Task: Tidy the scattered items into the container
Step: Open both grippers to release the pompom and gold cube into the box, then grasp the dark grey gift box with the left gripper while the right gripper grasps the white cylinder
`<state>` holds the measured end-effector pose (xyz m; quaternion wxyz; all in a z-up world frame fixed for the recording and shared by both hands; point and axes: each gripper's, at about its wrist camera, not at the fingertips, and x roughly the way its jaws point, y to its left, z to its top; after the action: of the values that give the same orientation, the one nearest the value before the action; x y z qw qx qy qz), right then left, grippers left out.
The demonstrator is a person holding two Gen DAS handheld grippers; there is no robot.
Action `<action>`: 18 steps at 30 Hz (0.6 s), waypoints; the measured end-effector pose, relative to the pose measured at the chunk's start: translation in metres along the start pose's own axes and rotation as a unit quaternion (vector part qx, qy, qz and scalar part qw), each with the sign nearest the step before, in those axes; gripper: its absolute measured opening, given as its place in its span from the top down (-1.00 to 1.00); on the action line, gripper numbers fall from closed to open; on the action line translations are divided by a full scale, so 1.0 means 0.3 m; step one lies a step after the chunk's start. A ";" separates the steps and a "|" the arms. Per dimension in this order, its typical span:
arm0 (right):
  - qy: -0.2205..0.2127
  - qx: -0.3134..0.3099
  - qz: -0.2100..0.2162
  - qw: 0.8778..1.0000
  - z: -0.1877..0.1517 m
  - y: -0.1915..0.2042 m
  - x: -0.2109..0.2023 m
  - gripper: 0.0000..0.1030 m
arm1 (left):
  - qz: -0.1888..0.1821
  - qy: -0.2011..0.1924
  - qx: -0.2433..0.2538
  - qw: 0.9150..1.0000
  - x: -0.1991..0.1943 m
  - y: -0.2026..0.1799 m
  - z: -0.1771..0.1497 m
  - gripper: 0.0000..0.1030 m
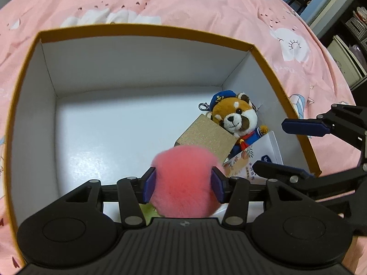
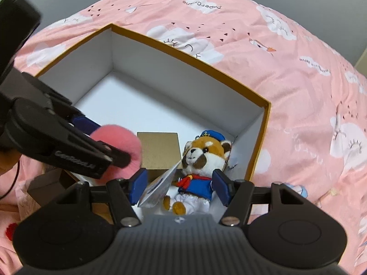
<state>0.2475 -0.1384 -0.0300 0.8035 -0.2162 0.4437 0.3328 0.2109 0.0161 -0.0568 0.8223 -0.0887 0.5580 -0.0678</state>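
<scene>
My left gripper (image 1: 183,184) is shut on a fluffy pink pom-pom (image 1: 183,181) and holds it above the near part of an open box with an orange rim and white inside (image 1: 146,31). In the right wrist view the pom-pom (image 2: 119,144) hangs over the box (image 2: 252,91) at the left. A red panda plush in a sailor suit (image 1: 236,116) lies in the box's right corner beside a gold cardboard box (image 1: 206,135) and a printed packet (image 1: 243,167). My right gripper (image 2: 179,186) is open above the plush (image 2: 201,160), not touching it.
The box sits on a pink bedspread with white clouds (image 1: 206,4). Shelves and furniture (image 1: 348,52) stand off the bed's right side. My right gripper (image 1: 305,146) reaches over the box's right wall in the left wrist view. A brown object (image 2: 45,183) lies left of the box.
</scene>
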 end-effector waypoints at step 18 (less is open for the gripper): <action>-0.165 0.072 -0.001 0.984 -0.171 0.091 -0.273 -0.28 | 0.017 -0.176 0.107 0.978 -0.420 -0.079 -0.204 -0.13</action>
<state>0.1668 -0.1807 0.0124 0.8795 -0.0999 0.3276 0.3305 0.1074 0.0151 0.0404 0.9135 -0.0012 0.3951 -0.0971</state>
